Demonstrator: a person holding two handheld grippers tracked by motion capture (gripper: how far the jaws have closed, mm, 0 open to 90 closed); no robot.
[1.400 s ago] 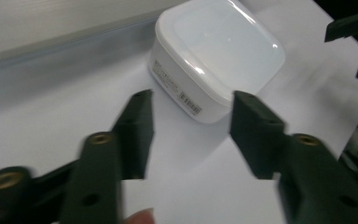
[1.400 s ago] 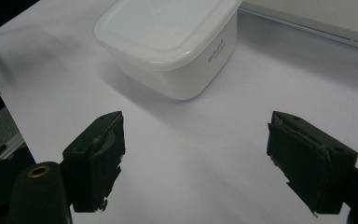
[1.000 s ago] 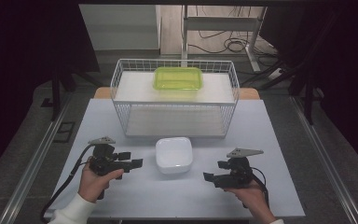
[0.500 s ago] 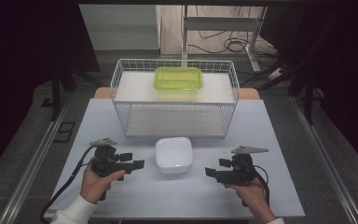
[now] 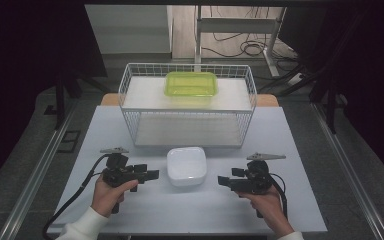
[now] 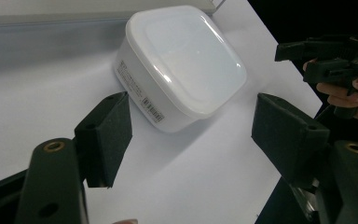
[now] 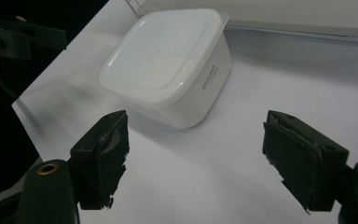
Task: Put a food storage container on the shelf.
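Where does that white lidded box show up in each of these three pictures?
High view: white box sits at centre, on the table between both grippers.
Left gripper view: upper centre.
Right gripper view: upper centre-left.
Shared landmark: the wire basket just behind it.

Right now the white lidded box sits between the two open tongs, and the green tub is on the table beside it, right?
Not quite. The high view shows the green tub on top of the wire rack behind, not beside the white lidded box. The rest holds.
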